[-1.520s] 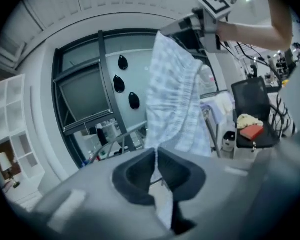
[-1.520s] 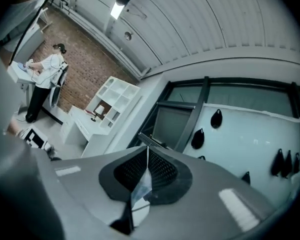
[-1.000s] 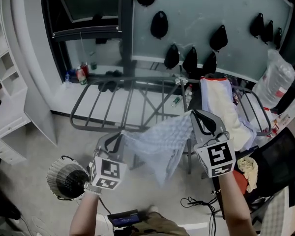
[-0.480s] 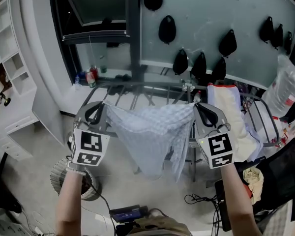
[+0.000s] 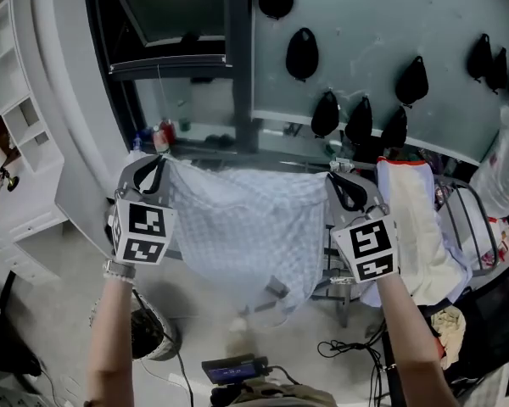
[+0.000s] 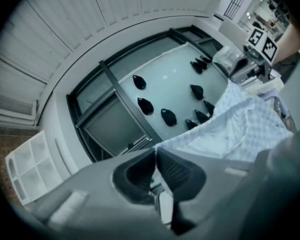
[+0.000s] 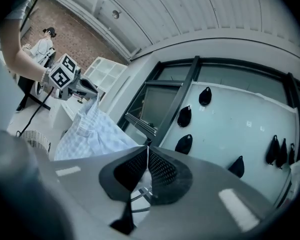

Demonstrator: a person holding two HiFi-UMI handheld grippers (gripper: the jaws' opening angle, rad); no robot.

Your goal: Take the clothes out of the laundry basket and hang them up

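Head view, looking steeply down: a person holds a pale checked garment (image 5: 246, 219) spread wide btwn two hand-held grippers. The left gripper (image 5: 159, 164) has its jaws together on the garment's top left corner, w/ a thin edge of cloth pinched btwn the pads. The right gripper (image 5: 335, 181) is closed the same way on the top right corner. Change over the last second: the garment was bunched and sagging low btwn grippers held close together. Since then the left gripper has risen and swung out left, the two have drawn well apart, and the top edge now runs nearly straight, w/ the rest hanging as a flat sheet. Judgement: the garment is out of the basket and opened out, so draping it comes next; not yet done. On the far side stands a dark metal drying rack (image 5: 471, 223), its rails mostly hidden behind the cloth. A cream towel w/ a red edge (image 5: 407, 219) already hangs at the rack's right, just beside the right gripper, so free rail prob. lies left of it. A wire laundry basket (image 5: 153, 333) sits on the floor near left, partly behind the left forearm. Cables (image 5: 343, 346) trail on the floor near right. Bottles (image 5: 161, 134) stand on a far ledge; black teardrop shapes (image 5: 303, 53) dot the frosted panel beyond.
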